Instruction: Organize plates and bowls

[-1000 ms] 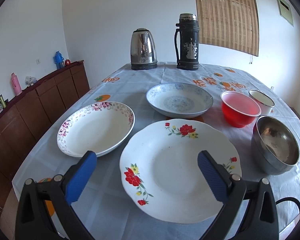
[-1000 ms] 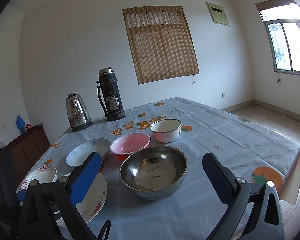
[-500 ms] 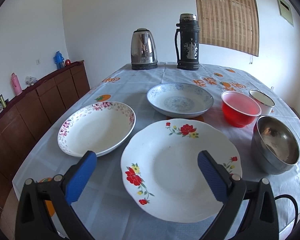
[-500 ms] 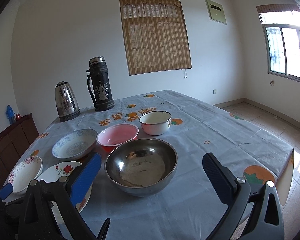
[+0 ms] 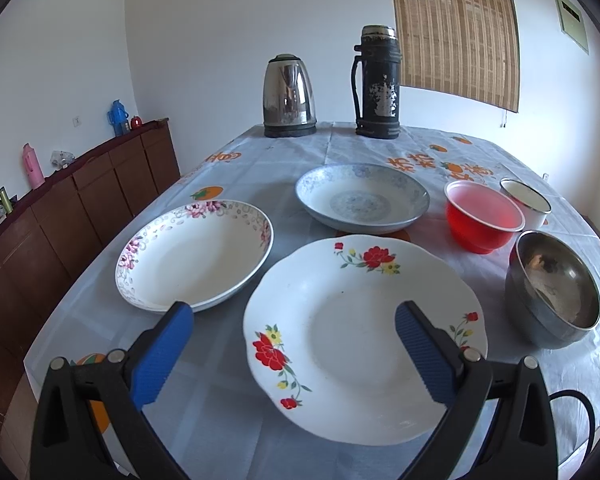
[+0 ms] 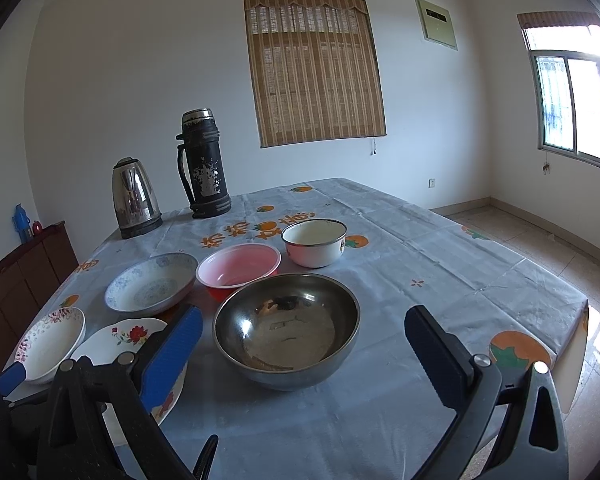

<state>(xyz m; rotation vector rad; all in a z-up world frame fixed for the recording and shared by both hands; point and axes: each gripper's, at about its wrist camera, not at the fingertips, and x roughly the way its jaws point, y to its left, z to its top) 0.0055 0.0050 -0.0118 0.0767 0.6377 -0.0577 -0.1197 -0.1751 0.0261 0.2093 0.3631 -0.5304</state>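
The left gripper (image 5: 290,344) hangs with its blue pads spread wide and empty, just above the near edge of the red-flowered plate (image 5: 364,340), which lies straight ahead of it on the table (image 5: 228,420). The right gripper (image 6: 304,344) is likewise wide apart, holding nothing, with the steel bowl (image 6: 286,330) sitting right in front of its fingers.

My guess is nothing is gathered yet, so stacking begins here. For the left one, coming in low and pinching the plate's near rim looks best, then lifting it level. The pink-rimmed plate (image 5: 194,254) sits ahead and left, almost touching the flowered one, so the lift wants care not to clip it. The blue-patterned plate (image 5: 362,204) is farther ahead.

Beyond the steel bowl stand the red bowl (image 6: 238,270) and the white enamel bowl (image 6: 314,242), close together. A kettle (image 5: 288,96) and a dark flask (image 5: 376,84) stand far off, out of the way.
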